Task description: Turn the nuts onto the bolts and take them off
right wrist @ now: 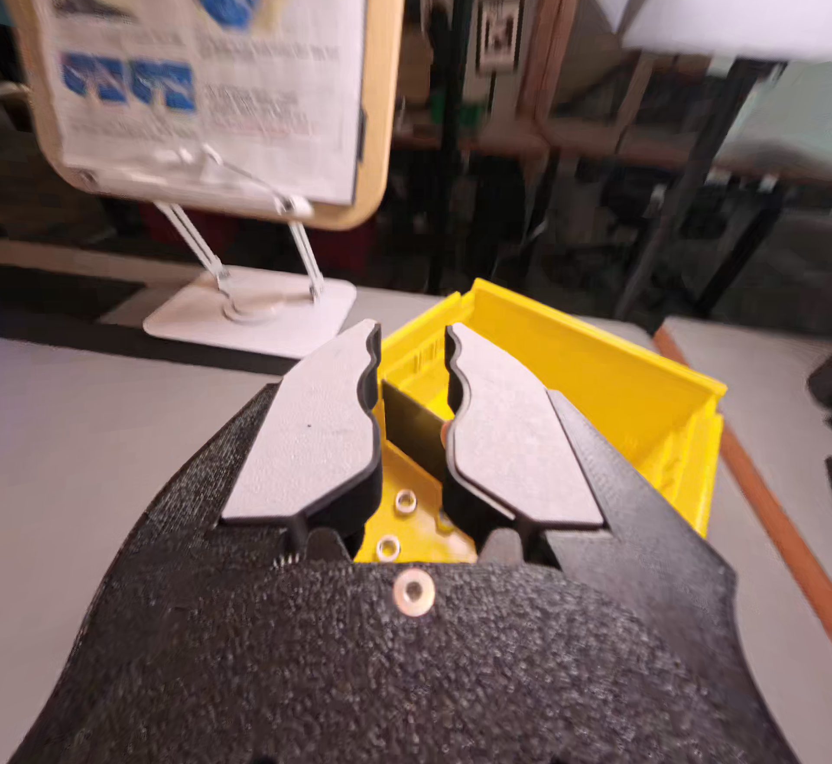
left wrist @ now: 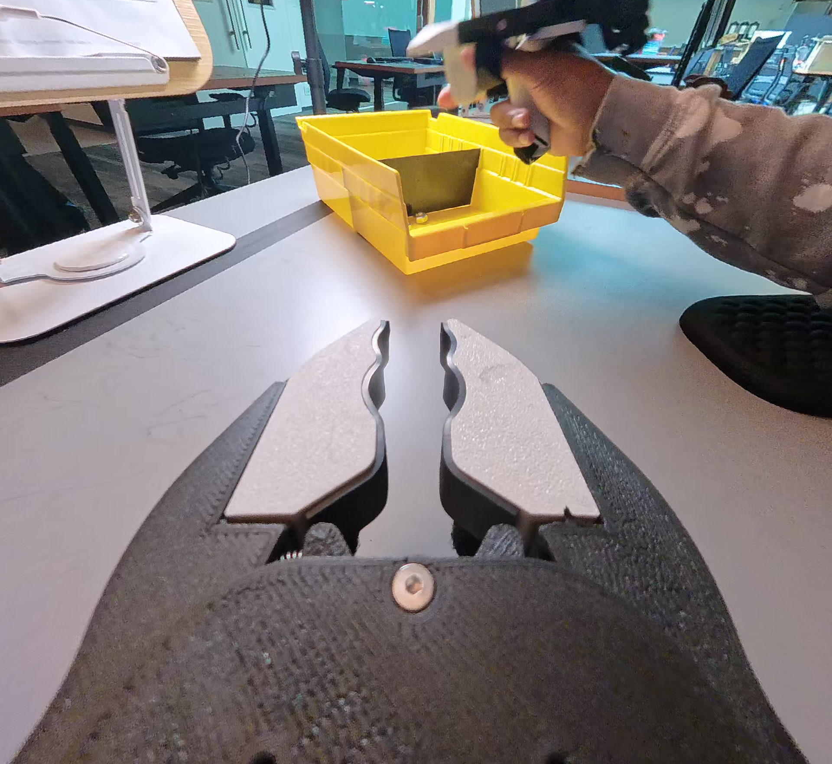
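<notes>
Grey bench (left wrist: pixel 585 337) fills both views, with a dark strip across its far left side. A white stand (left wrist: pixel 112 260) sits on that side of the bench and carries a wood-edged board with printed sheets (right wrist: pixel 207 67). Black textured pad (left wrist: pixel 765 355) lies at the right edge of the bench in the left wrist view.

Yellow bin (left wrist: pixel 432 184) stands on the bench past the middle, with a black divider (left wrist: pixel 432 179) upright inside it, splitting it into 2 compartments. Its lower open front faces the left hand-held gripper.

Left hand-held gripper (left wrist: pixel 414 332) sits low over bare bench, well short of the bin, fingers apart, nothing between them. Right hand-held gripper (right wrist: pixel 412 337) is held up over the bin by a hand (left wrist: pixel 544 103) in a patterned sleeve; fingers apart, holding nothing, bin interior visible through the gap. Blurred in the left wrist view.

Nuts: 2 small silver nuts (right wrist: pixel 405 501) lie loose on the bin floor in the compartment nearer the low front, seen between the right fingers; a third shape beside them is too hidden to tell. From the left wrist view 1 nut (left wrist: pixel 421 216) shows at the foot of the divider. Can't make out any bolts.
</notes>
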A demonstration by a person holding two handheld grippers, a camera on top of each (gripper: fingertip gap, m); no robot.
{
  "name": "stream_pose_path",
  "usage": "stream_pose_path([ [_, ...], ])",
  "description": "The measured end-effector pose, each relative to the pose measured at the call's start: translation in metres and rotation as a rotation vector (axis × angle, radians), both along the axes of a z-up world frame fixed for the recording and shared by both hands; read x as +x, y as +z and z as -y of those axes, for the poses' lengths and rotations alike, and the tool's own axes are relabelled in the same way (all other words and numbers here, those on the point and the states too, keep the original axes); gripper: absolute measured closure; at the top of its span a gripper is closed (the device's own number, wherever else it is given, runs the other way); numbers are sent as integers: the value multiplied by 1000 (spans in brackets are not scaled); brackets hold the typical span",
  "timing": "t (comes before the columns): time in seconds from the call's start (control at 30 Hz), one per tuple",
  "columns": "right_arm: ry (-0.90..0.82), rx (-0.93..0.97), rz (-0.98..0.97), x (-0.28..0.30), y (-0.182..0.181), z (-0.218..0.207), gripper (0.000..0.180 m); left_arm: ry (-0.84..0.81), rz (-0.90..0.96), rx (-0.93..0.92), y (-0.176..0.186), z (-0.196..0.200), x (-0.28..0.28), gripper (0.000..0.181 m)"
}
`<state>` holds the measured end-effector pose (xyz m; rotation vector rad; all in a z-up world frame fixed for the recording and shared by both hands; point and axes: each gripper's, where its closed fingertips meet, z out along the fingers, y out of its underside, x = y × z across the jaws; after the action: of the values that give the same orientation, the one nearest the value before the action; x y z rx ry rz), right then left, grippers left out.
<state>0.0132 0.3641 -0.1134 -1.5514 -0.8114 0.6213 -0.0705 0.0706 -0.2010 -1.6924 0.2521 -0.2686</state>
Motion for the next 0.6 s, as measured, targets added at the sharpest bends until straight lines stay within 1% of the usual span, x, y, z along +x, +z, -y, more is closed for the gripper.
stream_pose_path([
  [0.07,25,228,-124,9,41,28,154,15,8,13,3,1,-5,159],
  [0.1,33,321,-158,15,54,43,155,27,10,22,6,1,-8,158],
  [0.17,50,447,-182,24,65,71,155,57,16,42,11,3,-16,158],
  [0.23,72,503,-176,31,60,94,155,93,24,57,19,5,-27,157],
  [0.3,102,511,-131,35,42,111,154,128,14,69,29,10,-40,156],
  [0.37,122,460,-6,37,12,117,154,172,-53,80,42,20,-59,156],
  [0.4,125,413,75,39,-7,115,149,197,-109,56,44,27,-71,156],
  [0.5,147,270,269,48,-54,110,136,328,-242,-53,42,58,-123,152],
  [0.6,210,187,522,55,-96,103,127,416,-277,-228,21,94,-172,141],
])
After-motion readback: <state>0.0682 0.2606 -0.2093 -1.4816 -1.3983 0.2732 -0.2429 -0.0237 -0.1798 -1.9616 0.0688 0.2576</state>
